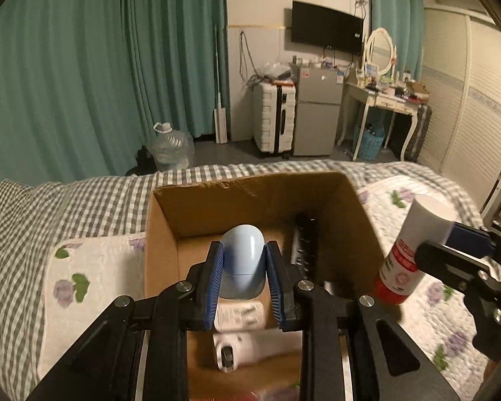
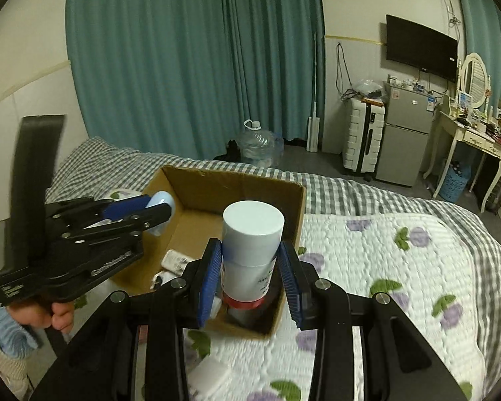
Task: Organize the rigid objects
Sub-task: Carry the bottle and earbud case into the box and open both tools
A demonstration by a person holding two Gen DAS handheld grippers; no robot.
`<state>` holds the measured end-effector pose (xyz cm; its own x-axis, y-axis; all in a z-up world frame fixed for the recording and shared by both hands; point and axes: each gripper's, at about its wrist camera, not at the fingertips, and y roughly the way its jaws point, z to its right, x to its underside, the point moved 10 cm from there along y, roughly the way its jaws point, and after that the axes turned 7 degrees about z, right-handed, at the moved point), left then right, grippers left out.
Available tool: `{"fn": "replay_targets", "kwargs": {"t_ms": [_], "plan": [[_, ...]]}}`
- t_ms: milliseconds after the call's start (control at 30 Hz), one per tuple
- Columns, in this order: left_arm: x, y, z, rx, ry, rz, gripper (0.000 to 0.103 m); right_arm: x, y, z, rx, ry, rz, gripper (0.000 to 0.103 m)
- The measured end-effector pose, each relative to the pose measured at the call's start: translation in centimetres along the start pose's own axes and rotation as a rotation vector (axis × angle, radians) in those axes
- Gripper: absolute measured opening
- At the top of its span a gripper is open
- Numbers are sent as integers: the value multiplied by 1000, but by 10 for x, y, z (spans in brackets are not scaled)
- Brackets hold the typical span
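Both grippers are hovering over the cardboard box (image 2: 237, 183) on the bed: the left gripper (image 1: 244, 267) is clenching a pale-blue egg-shaped case (image 1: 243, 260), the right gripper (image 2: 250, 267) a white spray can (image 2: 250, 250), apparently awaiting lowering and release inside.

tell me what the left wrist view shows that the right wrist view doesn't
Only the left wrist view shows the dark remote lying in the cardboard box. Only the right wrist view shows the person's hand under the left gripper. Both show the pale blue egg-shaped object clamped in the left gripper and the white bottle clamped in the right gripper, over the box.
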<state>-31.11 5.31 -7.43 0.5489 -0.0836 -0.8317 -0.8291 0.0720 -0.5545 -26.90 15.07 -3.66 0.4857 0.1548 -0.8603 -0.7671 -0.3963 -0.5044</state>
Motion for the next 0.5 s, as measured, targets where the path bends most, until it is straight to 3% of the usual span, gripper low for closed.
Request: {"fn": "replay_targets", "kwargs": {"t_ms": [100,133,200,500], "plan": [[7,21,1,10,28,-13,32,7,18,3,-8,7,-24,35],[10,25,1,-15,63,-11,47,10,20,4,-11,8,-30,35],[14,29,-1,-59,96,-2,62,15,29,4,-15,7,-49,35],[21,16,-21,-50,30,2,62,17,59,0,-14,6,-107,35]]}}
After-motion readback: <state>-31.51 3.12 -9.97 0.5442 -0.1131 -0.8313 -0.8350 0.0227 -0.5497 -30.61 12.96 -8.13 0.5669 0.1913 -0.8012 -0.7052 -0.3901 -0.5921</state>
